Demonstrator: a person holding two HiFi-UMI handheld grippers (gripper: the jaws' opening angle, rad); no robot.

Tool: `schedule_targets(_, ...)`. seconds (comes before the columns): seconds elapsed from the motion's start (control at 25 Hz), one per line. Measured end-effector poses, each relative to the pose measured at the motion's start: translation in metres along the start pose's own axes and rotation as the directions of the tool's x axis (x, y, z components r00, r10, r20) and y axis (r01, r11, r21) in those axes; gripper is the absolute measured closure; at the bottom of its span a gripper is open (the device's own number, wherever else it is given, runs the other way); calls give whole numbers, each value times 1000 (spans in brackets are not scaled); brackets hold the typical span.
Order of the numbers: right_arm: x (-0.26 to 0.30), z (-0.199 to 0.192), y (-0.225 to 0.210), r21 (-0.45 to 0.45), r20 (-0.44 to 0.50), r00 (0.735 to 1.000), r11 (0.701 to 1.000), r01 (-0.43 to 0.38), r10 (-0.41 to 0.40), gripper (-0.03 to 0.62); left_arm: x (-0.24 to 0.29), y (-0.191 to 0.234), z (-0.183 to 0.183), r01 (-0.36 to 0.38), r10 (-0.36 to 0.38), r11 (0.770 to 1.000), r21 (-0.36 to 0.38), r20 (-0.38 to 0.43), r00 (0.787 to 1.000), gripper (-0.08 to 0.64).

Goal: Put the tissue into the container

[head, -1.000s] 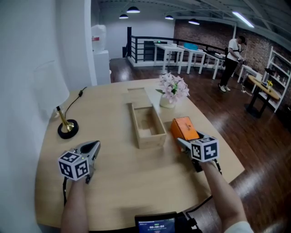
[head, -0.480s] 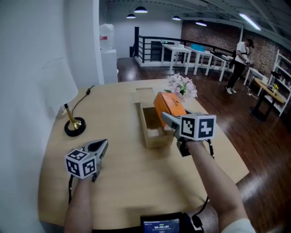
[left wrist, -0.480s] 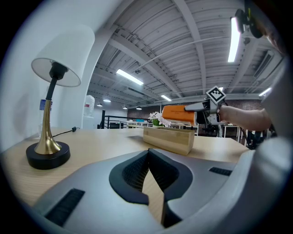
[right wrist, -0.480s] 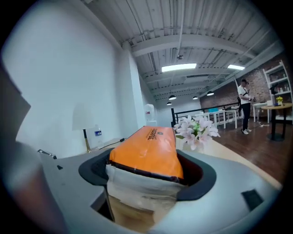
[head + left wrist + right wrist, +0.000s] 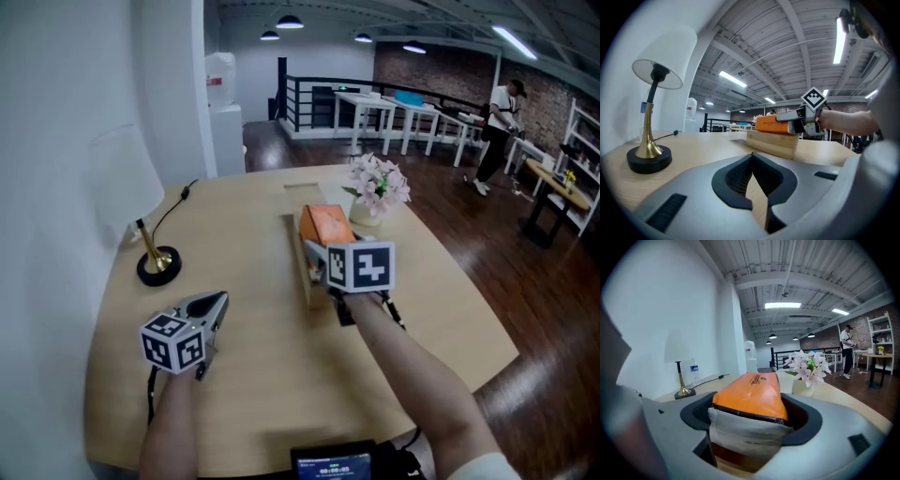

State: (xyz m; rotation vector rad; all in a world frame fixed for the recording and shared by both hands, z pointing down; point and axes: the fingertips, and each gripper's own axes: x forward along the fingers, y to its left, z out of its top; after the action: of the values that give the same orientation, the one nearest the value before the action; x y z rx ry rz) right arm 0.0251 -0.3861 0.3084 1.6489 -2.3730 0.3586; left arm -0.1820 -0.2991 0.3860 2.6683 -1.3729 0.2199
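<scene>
My right gripper (image 5: 319, 251) is shut on an orange tissue pack (image 5: 324, 225) with a white end (image 5: 745, 432), and carries it in the air just over the open wooden box (image 5: 307, 272) in the middle of the round table. The left gripper view shows the tissue pack (image 5: 771, 124) right above the wooden box (image 5: 772, 143). Only part of the box shows behind the pack and the gripper. My left gripper (image 5: 216, 306) hovers over the table's near left, shut and holding nothing.
A brass lamp (image 5: 157, 265) with a white shade stands at the table's left, its cord running back. A vase of pink flowers (image 5: 377, 187) sits just right of the box. A person (image 5: 497, 122) stands far off at back right. The table edge (image 5: 487, 328) is near right.
The right gripper has carried the tissue pack from the table right of the box up and leftward, until it hangs over the box. The left gripper has barely moved.
</scene>
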Motion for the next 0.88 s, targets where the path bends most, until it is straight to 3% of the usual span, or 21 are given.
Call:
schedule_targets(0.24, 8, -12, 1, -129, -43, 997, 990, 52, -58, 143, -1, 0, -1, 0, 0, 1000, 0, 0, 1000, 554)
schedule_targets(0.68, -18, -13, -4, -91, 2, 999, 995, -42, 43, 143, -1, -1, 0, 1, -1, 1000, 0, -1, 1000, 554)
schedule_targets(0.88, -18, -40, -11, -91, -94, 993, 993, -75, 67, 153, -1, -1, 0, 1, -1, 1000, -1, -1, 1000, 554)
